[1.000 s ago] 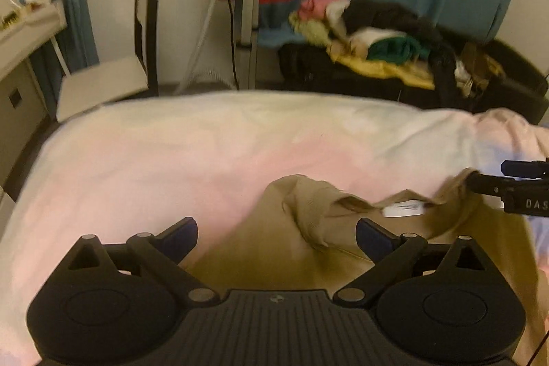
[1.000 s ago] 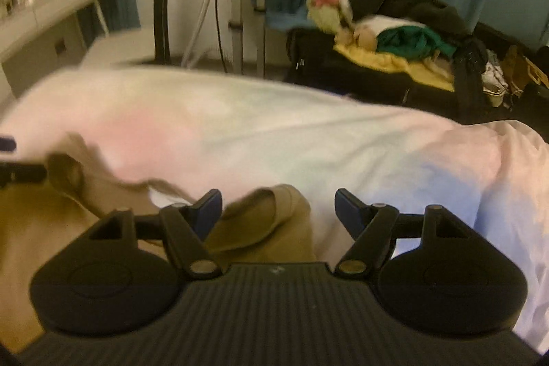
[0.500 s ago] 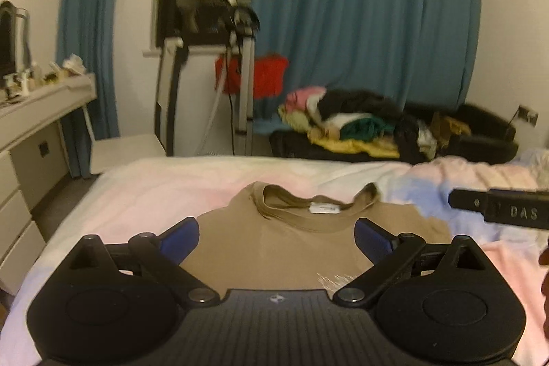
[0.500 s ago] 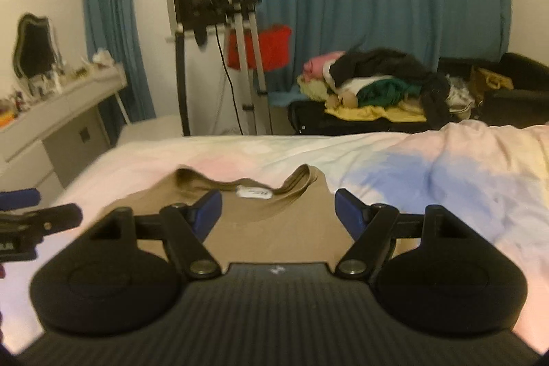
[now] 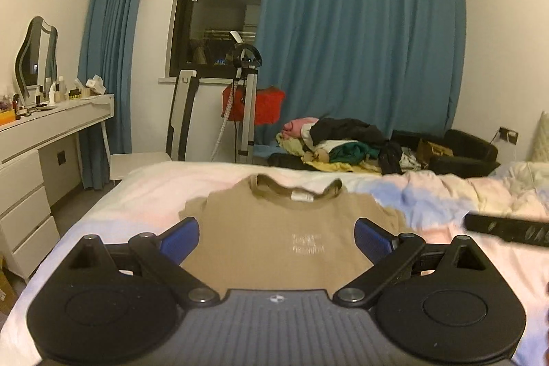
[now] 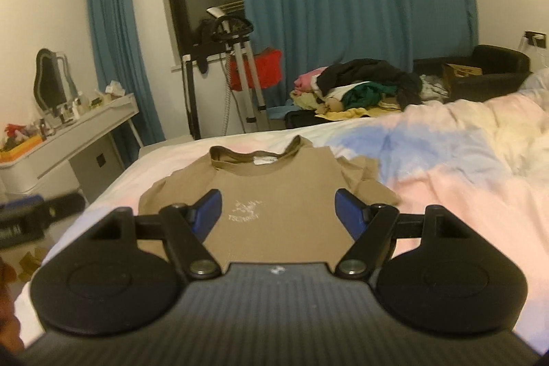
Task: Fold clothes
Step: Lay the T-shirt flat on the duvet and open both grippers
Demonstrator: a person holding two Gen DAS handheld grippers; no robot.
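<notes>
A tan T-shirt (image 5: 274, 228) (image 6: 274, 191) lies flat and face up on the bed, collar and white label toward the far edge, a pale print on its chest, both short sleeves spread out. My left gripper (image 5: 276, 237) hovers above its lower half, open, nothing between the blue pads. My right gripper (image 6: 278, 213) is also open and empty above the shirt. The right gripper's finger shows as a black bar (image 5: 507, 228) at the right of the left wrist view. The left gripper (image 6: 31, 215) appears blurred at the left edge of the right wrist view.
The bed (image 5: 154, 194) has a pastel pink and blue cover, rumpled at the right (image 6: 480, 143). Beyond it lie a heap of clothes (image 5: 343, 143), a red bag (image 5: 254, 105), a garment steamer stand (image 5: 245, 98) and blue curtains. A white dresser (image 5: 41, 139) stands left.
Both grippers have lifted up and back from the shirt's collar area. The shirt, bunched and close a second ago, now lies spread flat on the bed.
</notes>
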